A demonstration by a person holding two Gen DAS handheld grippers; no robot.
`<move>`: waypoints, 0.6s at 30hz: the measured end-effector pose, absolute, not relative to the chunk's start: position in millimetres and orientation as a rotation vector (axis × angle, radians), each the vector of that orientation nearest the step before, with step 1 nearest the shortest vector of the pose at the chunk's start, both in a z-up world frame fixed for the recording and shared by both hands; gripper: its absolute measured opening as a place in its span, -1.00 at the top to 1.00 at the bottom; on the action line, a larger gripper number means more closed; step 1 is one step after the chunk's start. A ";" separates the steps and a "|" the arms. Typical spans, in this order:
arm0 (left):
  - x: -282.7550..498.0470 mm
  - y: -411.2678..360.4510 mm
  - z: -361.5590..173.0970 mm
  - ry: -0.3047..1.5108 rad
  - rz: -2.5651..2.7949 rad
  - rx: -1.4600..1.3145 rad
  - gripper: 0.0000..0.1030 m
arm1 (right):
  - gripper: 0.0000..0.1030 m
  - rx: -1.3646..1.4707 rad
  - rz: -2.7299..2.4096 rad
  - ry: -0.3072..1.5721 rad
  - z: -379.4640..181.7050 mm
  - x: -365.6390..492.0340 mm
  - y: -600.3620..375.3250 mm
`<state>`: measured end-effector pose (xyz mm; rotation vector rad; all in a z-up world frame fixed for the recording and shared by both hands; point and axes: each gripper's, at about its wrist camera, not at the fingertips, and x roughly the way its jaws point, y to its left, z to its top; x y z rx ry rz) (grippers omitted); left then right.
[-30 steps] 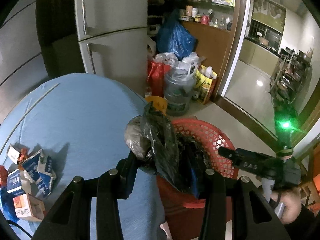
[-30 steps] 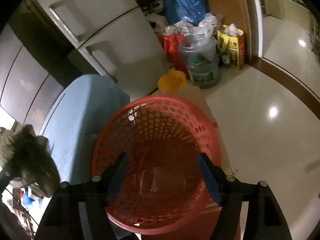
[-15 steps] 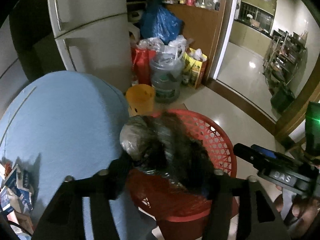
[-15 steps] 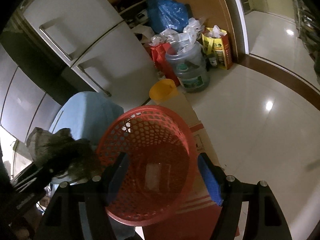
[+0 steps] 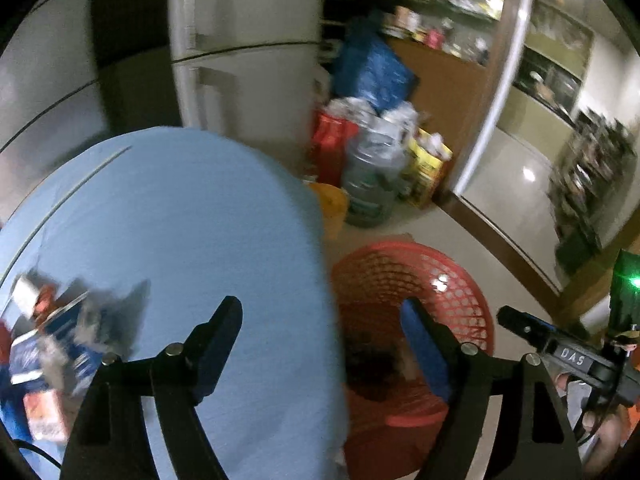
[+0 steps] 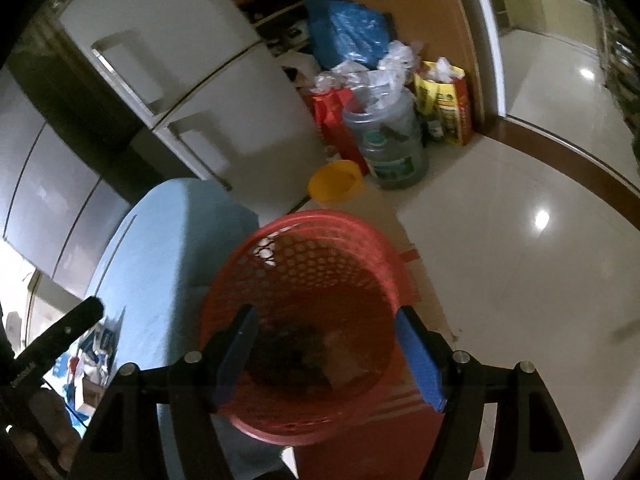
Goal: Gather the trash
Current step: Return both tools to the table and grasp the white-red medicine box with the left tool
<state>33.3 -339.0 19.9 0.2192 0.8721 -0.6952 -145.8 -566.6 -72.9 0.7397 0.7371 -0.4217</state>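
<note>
Now the red basket [image 6: 320, 320] holds a dark crumpled bag [image 6: 288, 356]; the left gripper [image 5: 320, 344] is opening, empty, at its nine o'clock; the right gripper [image 6: 326, 354] gapes wide, empty, above it.

White fridge [image 6: 224, 92], blue bag [image 6: 352, 40], water jug [image 6: 394, 148], yellow tub [image 6: 336, 178]

The left tongs [image 5: 320, 344] pointed steeply downward, their jaws opening with nothing between them. The right tongs [image 6: 326, 354] also slanted downward, jaws parted and empty. In the left wrist view the right tongs' body reached in from the right edge, gripped by a hand [image 5: 596, 420] at the lower right corner.
</note>
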 end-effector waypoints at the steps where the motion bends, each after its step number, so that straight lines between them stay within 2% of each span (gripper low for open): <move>1: 34.5 -323.8 21.3 0.871 -0.664 0.201 -0.59 | -0.45 0.735 -0.411 0.741 -72.7 -143.0 -561.8; 13: 29.4 -148.0 3.2 0.845 -0.294 0.079 -0.61 | -0.46 0.599 -0.219 0.814 -63.7 -90.5 -464.4; 18: 24.0 -89.5 -0.8 0.804 -0.253 0.007 -0.72 | -0.46 0.520 -0.134 0.843 -57.0 -71.1 -414.3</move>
